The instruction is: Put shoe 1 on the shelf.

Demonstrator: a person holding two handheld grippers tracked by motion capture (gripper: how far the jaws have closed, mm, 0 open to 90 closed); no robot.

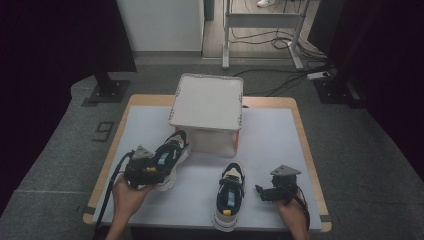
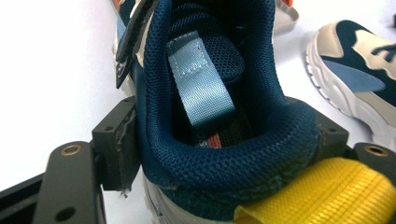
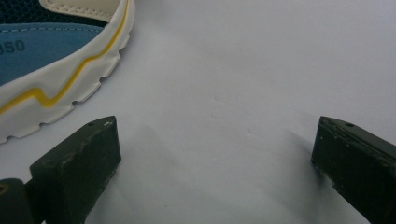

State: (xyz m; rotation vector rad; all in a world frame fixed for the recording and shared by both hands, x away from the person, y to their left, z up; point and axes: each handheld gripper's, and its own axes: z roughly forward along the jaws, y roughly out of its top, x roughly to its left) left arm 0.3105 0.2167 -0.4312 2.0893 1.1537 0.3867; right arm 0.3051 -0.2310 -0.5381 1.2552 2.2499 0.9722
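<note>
Hands come in at the near edge of the white table point(image 1: 270, 135), one gripper in each. My left gripper point(image 1: 150, 170) is clamped on the heel collar of a navy sneaker point(image 1: 170, 155), which I hold at the left of the table with its toe pointing away toward the box. In the left gripper view the jaws press on either side of the padded navy collar point(image 2: 224, 163), a yellow heel loop point(image 2: 322, 196) lies at the bottom right, and a light blue tongue tab point(image 2: 198, 84) hangs down inside the shoe.

My right gripper point(image 1: 267, 192) sits low at the near right of the table, its jaws spread wide apart with bare white tabletop between them. In the right gripper view the white, yellow-striped sole edge of the second sneaker point(image 3: 60, 60) lies just beyond my left-hand jaw, not touching it.

That second sneaker point(image 1: 229, 195) rests flat on the table between my two grippers, heel toward me, toe away, with a yellow loop at its heel.

Farther off, a white box point(image 1: 207, 102) with a lid stands at the middle of the table's far side, the held sneaker's toe just beside its near left corner. Beyond the table are grey floor point(image 1: 350, 150), cables point(image 1: 280, 42) and a metal frame leg point(image 1: 226, 50).
</note>
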